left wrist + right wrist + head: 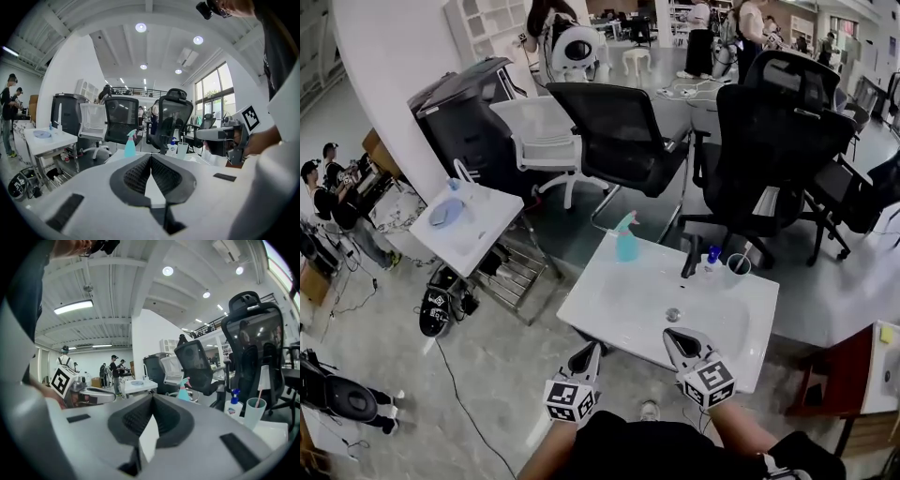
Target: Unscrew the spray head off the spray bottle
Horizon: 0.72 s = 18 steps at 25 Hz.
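A teal spray bottle [626,239] with its spray head on stands upright at the far left corner of the white sink basin [609,309]. It also shows small in the left gripper view, spray bottle [130,145], and in the right gripper view, spray bottle [183,390]. My left gripper [586,354] hovers at the basin's near edge, jaws shut and empty. My right gripper [680,340] sits beside it over the near rim, also shut with nothing held. Both are well short of the bottle.
A black faucet [691,255], a blue-capped soap bottle [712,256] and a cup [738,265] stand along the basin's far edge. Black office chairs [623,136] crowd behind it. A second white sink unit [465,223] is to the left. People stand at the far left.
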{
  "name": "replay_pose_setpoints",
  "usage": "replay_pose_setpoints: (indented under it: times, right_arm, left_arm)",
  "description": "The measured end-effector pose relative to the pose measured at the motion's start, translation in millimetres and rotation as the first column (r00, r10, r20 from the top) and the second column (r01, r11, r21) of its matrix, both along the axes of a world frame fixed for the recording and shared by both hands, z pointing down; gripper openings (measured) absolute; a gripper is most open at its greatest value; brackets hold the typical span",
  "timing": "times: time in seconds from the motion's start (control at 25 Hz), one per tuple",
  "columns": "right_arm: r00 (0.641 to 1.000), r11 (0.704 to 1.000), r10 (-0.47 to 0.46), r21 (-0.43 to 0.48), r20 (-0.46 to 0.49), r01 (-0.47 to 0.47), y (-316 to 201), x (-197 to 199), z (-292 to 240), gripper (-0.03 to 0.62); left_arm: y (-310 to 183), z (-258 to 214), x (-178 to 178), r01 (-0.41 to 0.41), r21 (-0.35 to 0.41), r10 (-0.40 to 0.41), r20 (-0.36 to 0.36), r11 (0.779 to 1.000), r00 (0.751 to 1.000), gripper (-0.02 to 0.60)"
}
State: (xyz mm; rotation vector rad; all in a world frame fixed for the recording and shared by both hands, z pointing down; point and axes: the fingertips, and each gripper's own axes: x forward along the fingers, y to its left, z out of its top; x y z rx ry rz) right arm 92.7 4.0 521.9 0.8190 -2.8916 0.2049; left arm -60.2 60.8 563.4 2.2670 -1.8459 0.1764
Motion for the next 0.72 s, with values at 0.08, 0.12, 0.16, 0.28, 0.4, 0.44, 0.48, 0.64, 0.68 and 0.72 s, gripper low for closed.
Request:
replay_pose_setpoints:
  times: [0.08,0.12,0.16,0.28,0.4,0.44,0.48,0.64,0.68,0.72]
  right_arm:
    - [1.000,1.000,0.024,-0.010,-0.005,-0.024,-8,3,5,0.006]
    - [0.999,0.999,0.036,-0.012,-0.008,-0.036,-12,3,7,0.006]
    - [0.999,0.999,0.048,-0.011,-0.012,-0.048,-17,4,8,0.006]
    - [0.995,0.995,0.095,-0.001,-0.029,-0.095,-34,5,10,0.006]
    - [0.986,0.987,0.162,0.004,-0.040,-0.162,-55,2,9,0.006]
    - [0.981,0.982,0.189,0.007,-0.040,-0.189,-62,1,8,0.006]
    - [0.975,0.976,0.219,0.009,-0.039,-0.219,-69,0,5,0.006]
    - [0.944,0.944,0.330,0.007,-0.027,-0.330,-94,-8,-3,0.006]
    - [0.937,0.937,0.349,0.011,-0.028,-0.349,-99,-12,-5,0.006]
    - [0.929,0.930,0.368,0.015,-0.031,-0.367,-103,-16,-5,0.006]
  left_arm:
    - [-15,1,2,-0.027,0.000,0.027,-0.002,1.000,1.000,0.009]
    - [-22,2,2,-0.040,0.001,0.040,-0.004,0.999,0.999,0.009]
    - [-31,2,2,-0.053,0.001,0.053,-0.007,0.999,0.999,0.009]
    - [-59,8,2,-0.110,-0.001,0.110,-0.017,0.994,0.994,0.009]
    - [-94,11,-1,-0.188,0.002,0.188,-0.018,0.982,0.982,0.009]
    - [-107,10,-2,-0.218,0.005,0.218,-0.016,0.976,0.976,0.009]
    - [-119,9,-3,-0.249,0.008,0.249,-0.013,0.968,0.968,0.009]
    - [-163,3,-11,-0.349,0.016,0.350,-0.005,0.937,0.937,0.009]
    - [-171,4,-15,-0.367,0.014,0.367,-0.009,0.930,0.930,0.009]
    - [-178,6,-18,-0.383,0.009,0.383,-0.014,0.924,0.923,0.009]
